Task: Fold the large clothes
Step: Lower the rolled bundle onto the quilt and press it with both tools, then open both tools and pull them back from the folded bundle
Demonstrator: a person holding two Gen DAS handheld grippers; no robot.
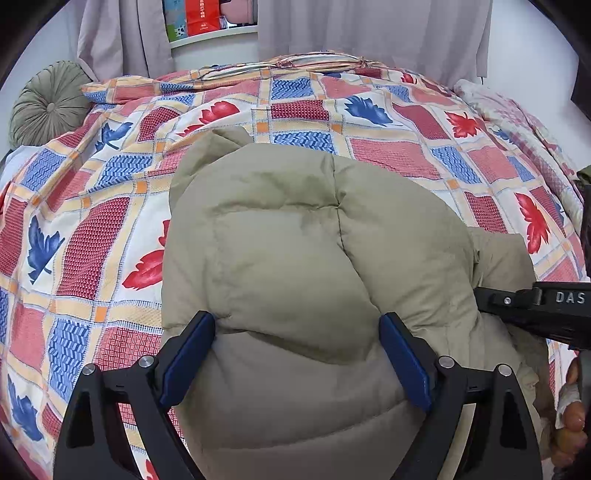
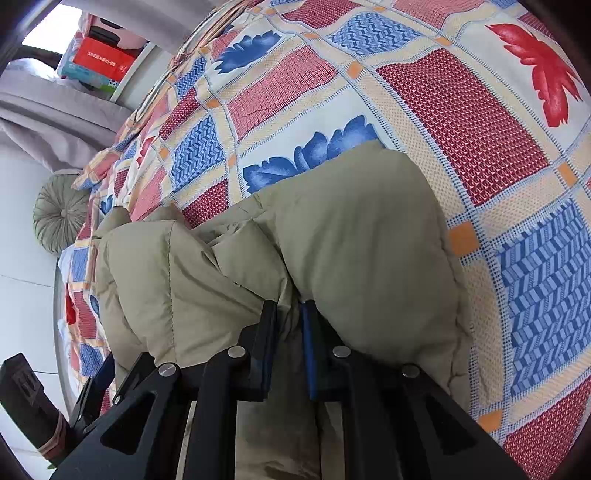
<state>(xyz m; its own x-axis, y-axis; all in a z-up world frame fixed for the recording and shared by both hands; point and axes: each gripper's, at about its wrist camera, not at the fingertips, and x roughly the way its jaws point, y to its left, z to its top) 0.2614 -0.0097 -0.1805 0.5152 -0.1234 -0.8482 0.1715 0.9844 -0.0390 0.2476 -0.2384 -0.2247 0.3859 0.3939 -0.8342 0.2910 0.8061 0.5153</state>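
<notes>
While the jacket [image 1: 295,236] already lies bundled into a thick, puffy heap on the bed [image 1: 92,229], the fold looks only partly done: one padded part is doubled over the body, yet the outline is lumpy and uneven, so more folding and squaring up is probably left. How many layers sit underneath I cannot tell from these close, bulging views.

Nearest the left camera, the left gripper [image 1: 297,354] stands spread wide, its blue pads on either side of a fat roll of the jacket's near edge. The pads touch or nearly touch the cloth, and the roll bulges between them rather than being squeezed.

The right gripper [image 2: 290,332] is drawn almost together, pinching a thin ridge of the jacket's fabric where two padded sections meet. From the left view its black body comes in from the right edge, against the jacket's side.

Beyond both grippers the jacket reaches toward the middle of the bed, resting on the leaf-patterned quilt [image 2: 461,110]. Further off are a round green cushion [image 1: 48,107] at the bed's far left and grey curtains [image 1: 369,29] behind.
</notes>
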